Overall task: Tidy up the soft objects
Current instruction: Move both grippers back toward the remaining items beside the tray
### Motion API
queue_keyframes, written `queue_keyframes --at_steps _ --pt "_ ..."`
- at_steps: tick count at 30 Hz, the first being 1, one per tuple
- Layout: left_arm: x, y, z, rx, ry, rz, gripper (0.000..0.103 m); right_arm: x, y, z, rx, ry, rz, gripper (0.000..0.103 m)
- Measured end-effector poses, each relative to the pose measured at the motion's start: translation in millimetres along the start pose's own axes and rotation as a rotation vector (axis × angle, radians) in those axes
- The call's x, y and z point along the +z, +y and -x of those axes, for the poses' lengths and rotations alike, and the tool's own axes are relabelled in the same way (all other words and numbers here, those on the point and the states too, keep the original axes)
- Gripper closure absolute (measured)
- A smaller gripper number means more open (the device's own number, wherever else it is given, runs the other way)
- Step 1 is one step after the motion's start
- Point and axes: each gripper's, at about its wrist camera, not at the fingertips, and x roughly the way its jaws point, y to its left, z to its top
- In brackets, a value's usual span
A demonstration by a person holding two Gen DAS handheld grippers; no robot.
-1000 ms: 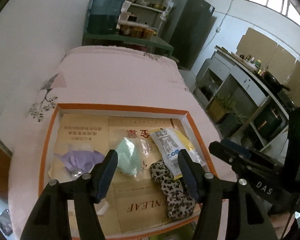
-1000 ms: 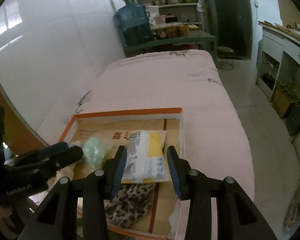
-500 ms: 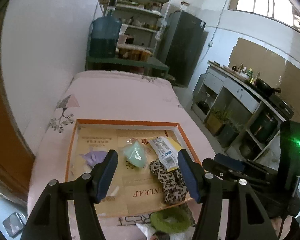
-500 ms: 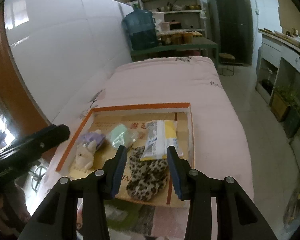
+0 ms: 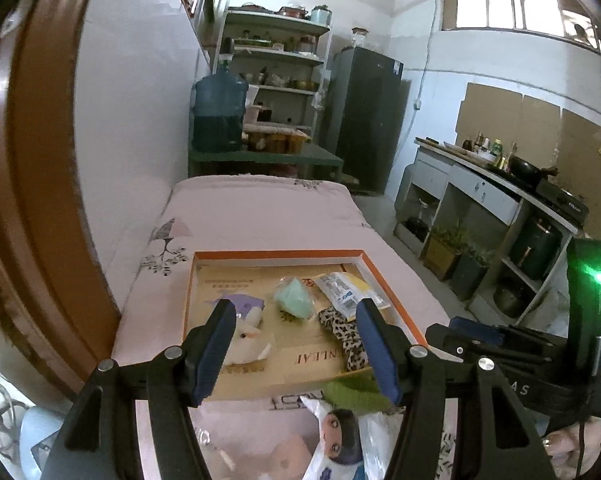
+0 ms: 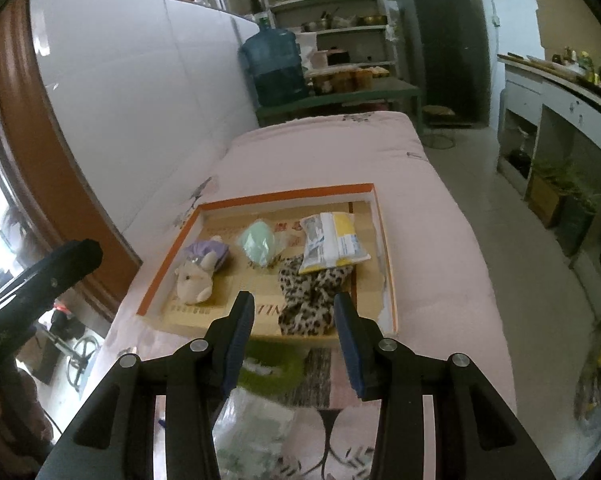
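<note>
A pink bed cover (image 6: pixel 432 248) is lying under everything, and a flat orange-edged box (image 6: pixel 288 194) is sitting on top of it. Inside the box, a leopard-print cloth (image 6: pixel 306 294) is lying at the near right, with a yellow and white packet (image 6: pixel 334 240) touching its far end. A small white plush animal (image 6: pixel 194 276) with a purple cloth on it is lying at the left side of the box, and a mint green bundle (image 6: pixel 258 242) is sitting between it and the packet. A fuzzy green ring (image 6: pixel 270 364) is lying just outside the near edge of the box. The left gripper (image 5: pixel 296 348) is hovering over the near edge with its fingers spread wide, holding nothing. The right gripper (image 6: pixel 294 342) is hanging above the green ring, also wide apart and holding nothing.
</note>
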Motion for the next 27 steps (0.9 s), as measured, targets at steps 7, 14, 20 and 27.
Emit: queue_keyframes --at_steps 7,14,20,27 --pt "-18 2 30 0.021 -0.044 -0.008 0.041 -27 16 21 0.008 -0.012 0.023 0.060" --pt "-37 16 48 0.056 -0.058 0.013 0.041 -52 33 31 0.037 -0.003 0.042 0.049" --pt "-60 31 46 0.093 -0.020 0.042 0.041 -77 43 29 0.067 0.042 0.042 0.041" --pt "-92 48 33 0.104 0.040 0.089 0.041 -123 65 22 0.107 0.140 0.097 0.029"
